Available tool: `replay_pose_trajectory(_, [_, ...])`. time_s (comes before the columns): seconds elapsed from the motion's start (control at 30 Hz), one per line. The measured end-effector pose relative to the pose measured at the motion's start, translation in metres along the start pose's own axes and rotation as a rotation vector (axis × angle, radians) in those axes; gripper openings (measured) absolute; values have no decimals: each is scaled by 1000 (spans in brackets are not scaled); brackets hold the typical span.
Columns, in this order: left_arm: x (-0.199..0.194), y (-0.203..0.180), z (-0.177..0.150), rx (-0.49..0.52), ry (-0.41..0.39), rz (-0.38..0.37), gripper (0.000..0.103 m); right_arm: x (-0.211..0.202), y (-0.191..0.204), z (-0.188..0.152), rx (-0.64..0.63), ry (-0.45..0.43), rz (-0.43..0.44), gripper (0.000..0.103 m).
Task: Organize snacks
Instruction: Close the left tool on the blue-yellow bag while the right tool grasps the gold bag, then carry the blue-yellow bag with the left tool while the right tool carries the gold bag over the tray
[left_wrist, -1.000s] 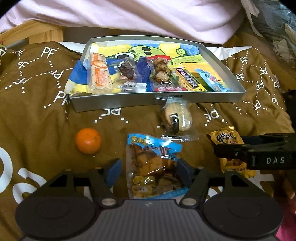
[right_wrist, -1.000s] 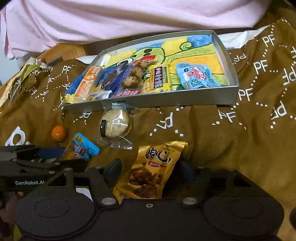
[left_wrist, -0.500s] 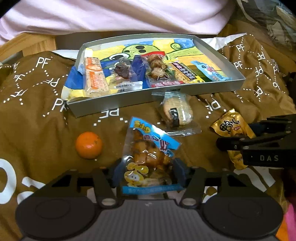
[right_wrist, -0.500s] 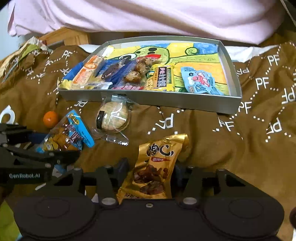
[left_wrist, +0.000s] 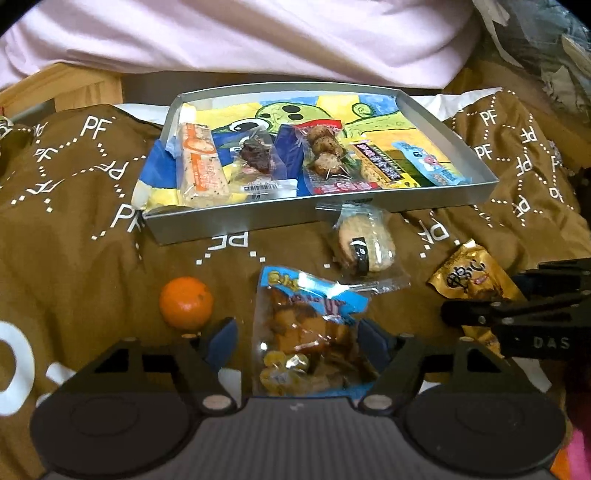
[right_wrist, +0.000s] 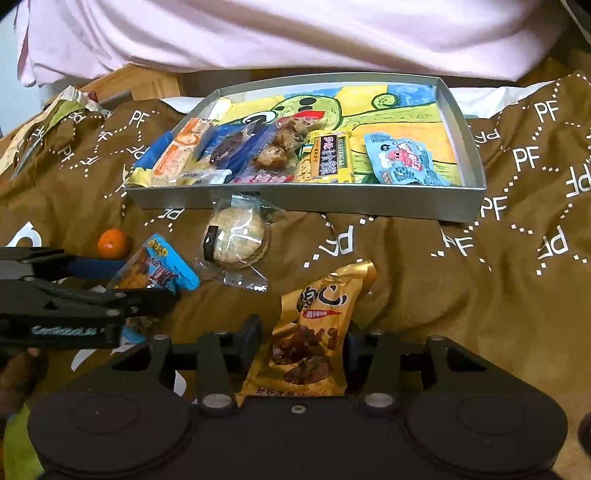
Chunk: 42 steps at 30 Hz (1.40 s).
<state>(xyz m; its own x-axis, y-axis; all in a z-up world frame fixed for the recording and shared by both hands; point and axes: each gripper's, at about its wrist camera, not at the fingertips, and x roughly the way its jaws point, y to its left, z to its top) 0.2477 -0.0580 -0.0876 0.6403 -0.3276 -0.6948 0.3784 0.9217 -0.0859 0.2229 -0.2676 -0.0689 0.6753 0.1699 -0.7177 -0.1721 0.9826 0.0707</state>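
The blue snack bag (left_wrist: 310, 332) is being held between the fingers of the left gripper (left_wrist: 297, 338), whose jaws are closed in against its sides; compared with half a second ago, the bag is being carried less tilted and its top is being brought nearer the wrapped round biscuit (left_wrist: 364, 249). In the right wrist view the gold snack bag (right_wrist: 314, 339) is being pinched by the right gripper (right_wrist: 303, 338), jaws narrowed onto the pack, and it is being seen lifted a little higher against the brown blanket (right_wrist: 424, 302) than before. The biscuit is lying just in front of the silver tray (left_wrist: 258, 221), its wrapper touching the tray's near wall. An orange (left_wrist: 186, 302) is resting on the blanket left of the blue bag, apart from it. Inside the tray, an orange-and-white bar (left_wrist: 201, 168), a dark wrapped sweet (left_wrist: 256, 157), a meatball pack (left_wrist: 325, 151), a yellow-green bar (left_wrist: 380, 166) and a pale blue packet (left_wrist: 428, 164) are being kept in a row along the near side, unchanged from the earlier frames.
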Motion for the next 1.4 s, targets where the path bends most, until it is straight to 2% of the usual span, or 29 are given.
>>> replay_pose_trajectory(0.13, [9, 3, 6, -28, 1, -22, 76, 2, 2, -1, -20, -1, -4, 51])
replay_pose_trajectory(0.2, [10, 1, 5, -12, 5, -24, 70, 4, 3, -1, -31, -4, -8, 50])
replay_pose_trajectory(0.27, [8, -2, 4, 1, 6, -34, 59, 5, 4, -1, -38, -8, -13, 48])
replay_pose_trajectory(0.33, [6, -5, 3, -6, 11, -29, 57, 5, 5, -1, -44, -7, -18, 43])
replay_pose_trajectory(0.37, [4, -6, 2, -17, 12, -27, 56, 4, 6, 0, -50, -6, -23, 35])
replay_pose_trajectory(0.63, [-18, -5, -7, -124, 35, -24, 49, -6, 22, -4, -162, -19, -71, 35])
replay_pose_trajectory(0.8, [-37, -15, -15, -152, 38, -31, 47, -16, 29, -8, -197, -14, -74, 35])
replay_pose_trajectory(0.93, [-53, -20, -18, -168, 4, -45, 46, -26, 31, -10, -210, -13, -94, 35])
replay_pose_trajectory(1.2, [-79, -14, -10, -234, -104, -58, 46, -65, 35, 0, -261, -77, -93, 35])
replay_pose_trajectory(1.4, [-92, -11, 7, -258, -211, -75, 46, -94, 43, 31, -364, -192, -96, 35])
